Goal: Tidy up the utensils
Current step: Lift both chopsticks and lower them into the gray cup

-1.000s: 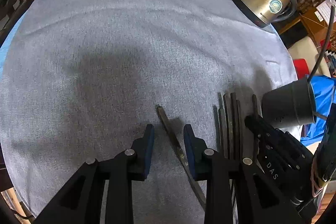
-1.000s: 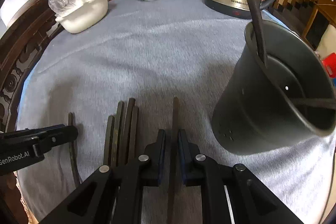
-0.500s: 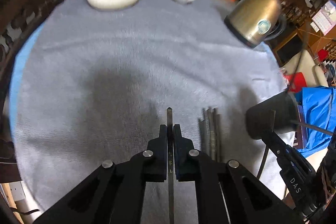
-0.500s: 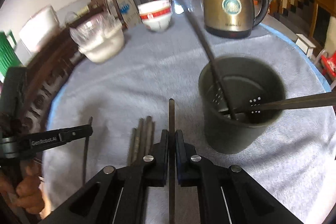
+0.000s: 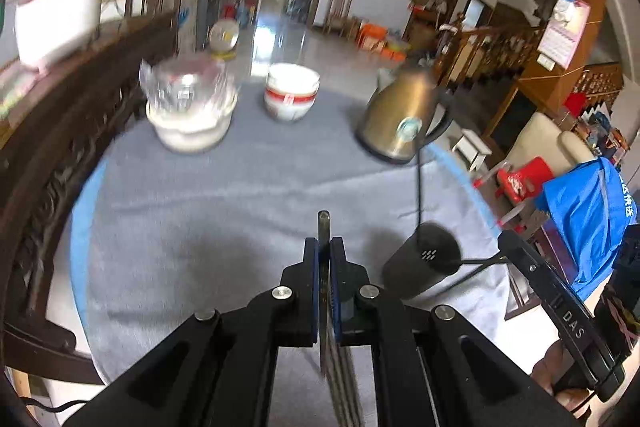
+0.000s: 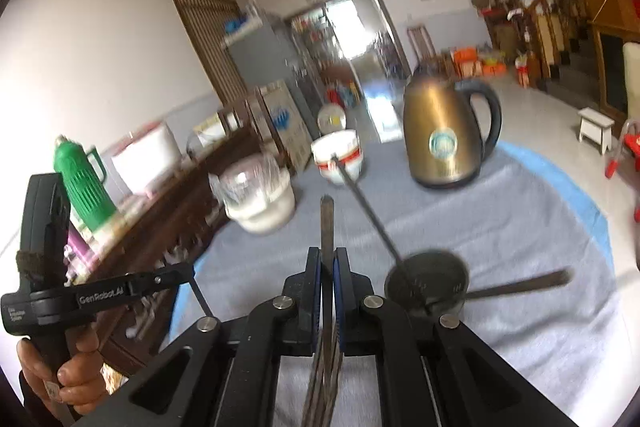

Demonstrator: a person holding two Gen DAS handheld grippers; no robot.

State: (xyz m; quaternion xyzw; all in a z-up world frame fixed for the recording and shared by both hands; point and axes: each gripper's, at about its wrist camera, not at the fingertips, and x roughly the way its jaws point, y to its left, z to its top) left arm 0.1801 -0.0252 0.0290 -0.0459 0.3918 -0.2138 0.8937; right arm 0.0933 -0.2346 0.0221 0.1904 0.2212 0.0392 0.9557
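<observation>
Both tongs are now riding well above the grey tablecloth, where a second ago they were down at the row of dark utensils lying on it. Back then the left tongs were standing apart around one slim utensil and the right tongs were nearly closed on another. Now each pair is clamped on its own flat dark utensil: the left one's utensil is poking out past the fingertips, and the right one's utensil is doing the same.

That suggests both pickups are working and two pieces are being carried together. The likely destination is the dark holder cup, which is sitting on the cloth to the right of the left tongs and just ahead-right of the right tongs. It is already holding two long-handled utensils, one leaning up and back, one sticking out sideways.

Much is proving hard to read. Motion is blurring both views, so whether the held pieces are chopsticks, knives or handles is not clear. Their lower ends are disappearing behind the tong bodies. More dark utensils are showing under the tongs in both views, but their number cannot be counted. A hand is gripping the left tool's handle at the edge of the right view.
</observation>
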